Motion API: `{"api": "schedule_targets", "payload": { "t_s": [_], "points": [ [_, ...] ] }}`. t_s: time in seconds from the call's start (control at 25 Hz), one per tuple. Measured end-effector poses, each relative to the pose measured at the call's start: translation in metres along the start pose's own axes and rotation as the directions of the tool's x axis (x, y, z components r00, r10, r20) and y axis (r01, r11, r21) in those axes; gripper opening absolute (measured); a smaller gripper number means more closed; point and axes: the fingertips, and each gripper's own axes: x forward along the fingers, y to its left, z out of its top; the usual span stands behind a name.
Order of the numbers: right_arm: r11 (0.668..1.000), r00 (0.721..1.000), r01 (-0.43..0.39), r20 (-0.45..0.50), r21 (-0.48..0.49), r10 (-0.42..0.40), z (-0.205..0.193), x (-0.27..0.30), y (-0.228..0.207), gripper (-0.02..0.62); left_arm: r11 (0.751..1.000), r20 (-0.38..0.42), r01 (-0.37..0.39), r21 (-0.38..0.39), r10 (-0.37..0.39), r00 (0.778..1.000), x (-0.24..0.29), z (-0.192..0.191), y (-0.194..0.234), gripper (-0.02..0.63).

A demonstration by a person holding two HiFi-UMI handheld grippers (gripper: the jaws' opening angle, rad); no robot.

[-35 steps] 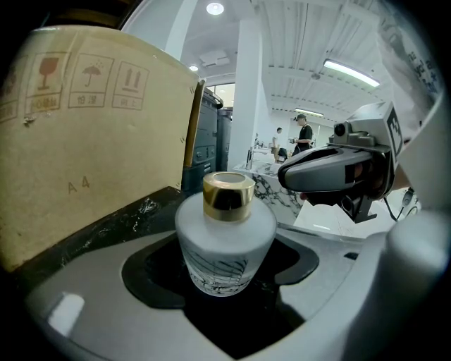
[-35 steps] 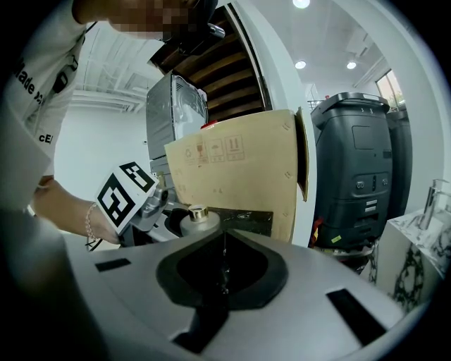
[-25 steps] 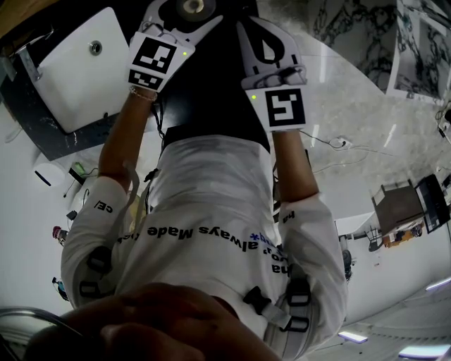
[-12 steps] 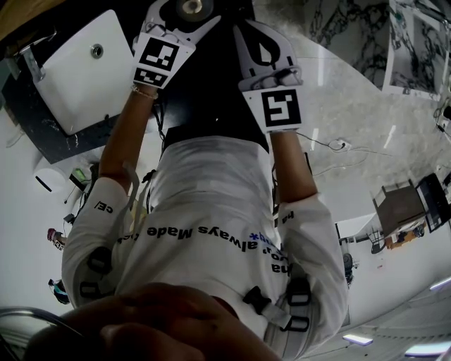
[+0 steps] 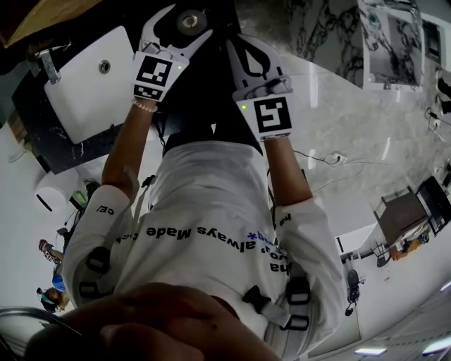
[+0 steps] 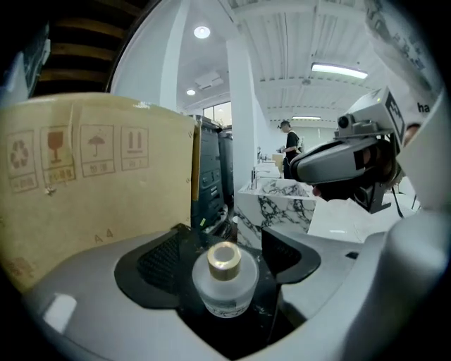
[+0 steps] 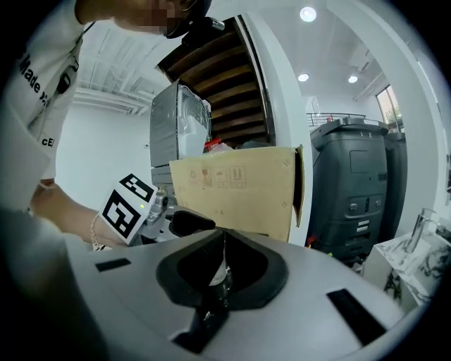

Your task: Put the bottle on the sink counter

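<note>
A small frosted bottle (image 6: 224, 282) with a gold cap stands upright between the jaws of my left gripper (image 6: 225, 255). Those jaws are opening, and a thin dark gap shows on each side of the bottle. From the head view the bottle (image 5: 190, 20) is a round cap at the top edge, over a dark surface, with my left gripper (image 5: 186, 22) spread around it. My right gripper (image 5: 243, 44) sits just to its right, its jaws drawn together with nothing held. Through its own narrow slit (image 7: 224, 264) a sliver of the bottle shows.
A white sink basin (image 5: 84, 92) with a faucet (image 5: 49, 63) is set in a dark marbled counter (image 5: 42, 137) at the left. A tall cardboard box (image 6: 91, 183) stands close ahead, dark grey bins (image 7: 352, 190) beside it. A marble block (image 6: 278, 204) is further off.
The head view has swung, so the sink and both grippers sit a little further right. Both grippers stay side by side with the bottle between the left jaws.
</note>
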Motion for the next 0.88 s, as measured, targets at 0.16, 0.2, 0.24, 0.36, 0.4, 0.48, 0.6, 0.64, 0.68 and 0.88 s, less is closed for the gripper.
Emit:
{"api": "schedule_targets", "payload": {
  "t_s": [0.16, 0.2, 0.24, 0.36, 0.4, 0.48, 0.6, 0.64, 0.68, 0.88],
  "points": [
    [1.0, 0.999, 0.004, 0.037, -0.014, -0.004, 0.027, -0.014, 0.004, 0.011, 1.0, 0.081, -0.01, -0.015, 0.011, 0.997, -0.03, 0.046, -0.006, 0.353],
    [1.0, 0.999, 0.004, 0.046, -0.014, -0.003, 0.035, -0.018, 0.006, 0.011, 1.0, 0.095, -0.003, -0.026, 0.005, 0.995, -0.037, 0.055, -0.01, 0.353],
    [1.0, 0.998, 0.001, 0.058, -0.016, 0.0, 0.042, -0.022, 0.008, 0.011, 0.999, 0.107, 0.01, -0.044, -0.005, 0.994, -0.045, 0.063, -0.015, 0.353],
    [1.0, 0.995, -0.01, 0.103, -0.03, 0.013, 0.063, -0.033, 0.016, 0.011, 0.993, 0.144, 0.059, -0.098, -0.044, 0.989, -0.067, 0.084, -0.031, 0.351],
    [0.999, 0.994, -0.011, 0.111, -0.034, 0.015, 0.07, -0.037, 0.019, 0.011, 0.992, 0.159, 0.068, -0.104, -0.051, 0.986, -0.076, 0.091, -0.036, 0.351],
    [0.999, 0.994, -0.014, 0.106, -0.039, 0.018, 0.083, -0.046, 0.025, 0.011, 0.992, 0.188, 0.07, -0.103, -0.05, 0.981, -0.092, 0.105, -0.042, 0.35],
    [0.999, 0.991, -0.012, 0.13, -0.037, 0.017, 0.102, -0.06, 0.03, 0.011, 0.992, 0.217, 0.066, -0.11, -0.041, 0.975, -0.114, 0.121, -0.049, 0.329],
    [0.999, 0.989, -0.012, 0.15, -0.036, 0.017, 0.109, -0.065, 0.031, 0.011, 0.991, 0.225, 0.069, -0.115, -0.042, 0.974, -0.121, 0.126, -0.051, 0.316],
    [0.999, 0.988, -0.015, 0.155, -0.037, 0.021, 0.114, -0.07, 0.034, 0.011, 0.99, 0.236, 0.072, -0.117, -0.043, 0.971, -0.128, 0.132, -0.054, 0.292],
    [0.998, 0.99, -0.043, 0.134, -0.055, 0.051, 0.136, -0.092, 0.051, 0.011, 0.99, 0.301, 0.084, -0.113, -0.047, 0.953, -0.164, 0.169, -0.068, 0.192]
  ]
}}
